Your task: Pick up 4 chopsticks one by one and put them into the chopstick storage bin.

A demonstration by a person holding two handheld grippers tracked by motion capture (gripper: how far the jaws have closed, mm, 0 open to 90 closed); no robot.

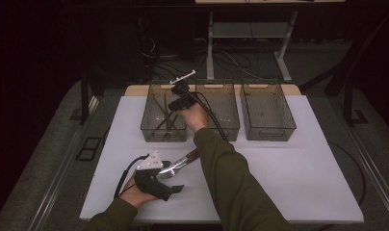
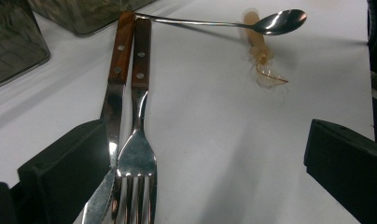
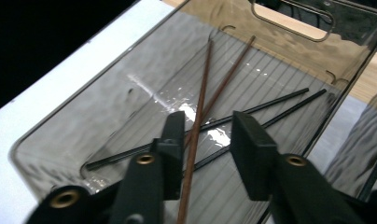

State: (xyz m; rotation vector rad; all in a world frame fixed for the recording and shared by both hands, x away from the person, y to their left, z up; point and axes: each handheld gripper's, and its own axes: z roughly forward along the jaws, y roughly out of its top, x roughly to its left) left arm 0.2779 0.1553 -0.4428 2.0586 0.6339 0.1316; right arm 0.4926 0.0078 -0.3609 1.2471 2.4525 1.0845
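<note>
Landmark: the left bin (image 1: pixel 164 113), leftmost of three clear smoky bins in a row at the far edge of the white table (image 1: pixel 289 168).

R gripper (image 1: pixel 179 96) hangs over the left bin, jaws pointing down into it. In the right gripper view its gripper (image 3: pixel 206 140) has jaws parted w/ a gap between them; the brown chopsticks (image 3: pixel 203 107) run through that gap, but the pads don't press on them. One brown stick passes just beside the left jaw, the other angles away toward the bin's far handle. Both lie on the ribbed floor of the left bin. The black chopsticks (image 3: pixel 261 109) lie in the same bin, crossing under the brown pair toward the bin's right wall.

L gripper (image 1: pixel 159 185) sits near the front of the table, well apart from the left bin, on the near side of it. Jaws wide apart, nothing clamped. In the left gripper view the gripper (image 2: pixel 200 172) has a knife (image 2: pixel 113 107) and fork (image 2: pixel 136 154) lying side by side on the table btw. its jaws, wood handles pointing toward the left bin, knife blade touching the left jaw's edge. A spoon (image 2: pixel 270 22) lies beyond them, its handle tip reaching the knife handle's end, close to the bin's front corner. A clear plastic piece (image 2: pixel 263 65) rests just under the spoon bowl.
</note>
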